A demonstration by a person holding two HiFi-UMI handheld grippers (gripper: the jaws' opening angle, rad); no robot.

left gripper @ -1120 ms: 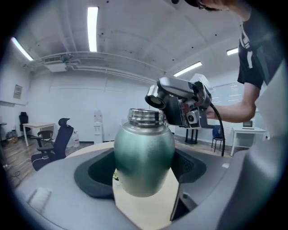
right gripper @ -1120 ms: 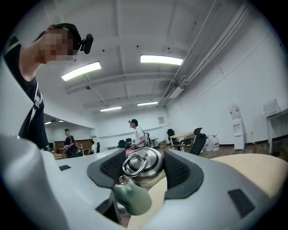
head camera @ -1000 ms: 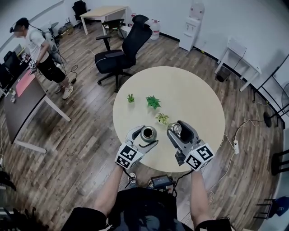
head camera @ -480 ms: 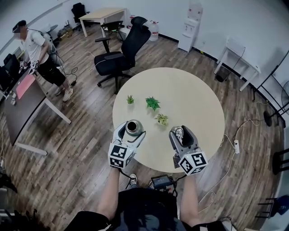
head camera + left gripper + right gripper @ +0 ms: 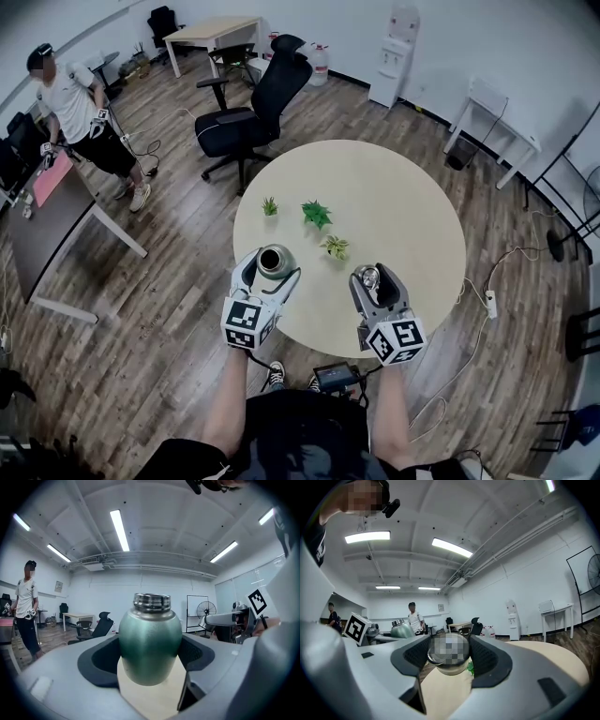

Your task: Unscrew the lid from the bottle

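Left gripper (image 5: pixel 270 269) jaws clamped the open-mouthed green bottle (image 5: pixel 150 644); right gripper (image 5: pixel 370 277) jaws clamped the detached lid (image 5: pixel 449 667), held apart from the bottle.

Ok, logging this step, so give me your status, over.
Left gripper shut on bottle, neck open. Right gripper shut on lid, held apart from bottle. Nothing between them.

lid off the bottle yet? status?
Done: the green metal bottle shows a bare steel mouth, no lid on it. In hand: the left gripper clamps the bottle; the right gripper clamps the round silver lid, well apart from it. Left: no unscrewing; neither is released.
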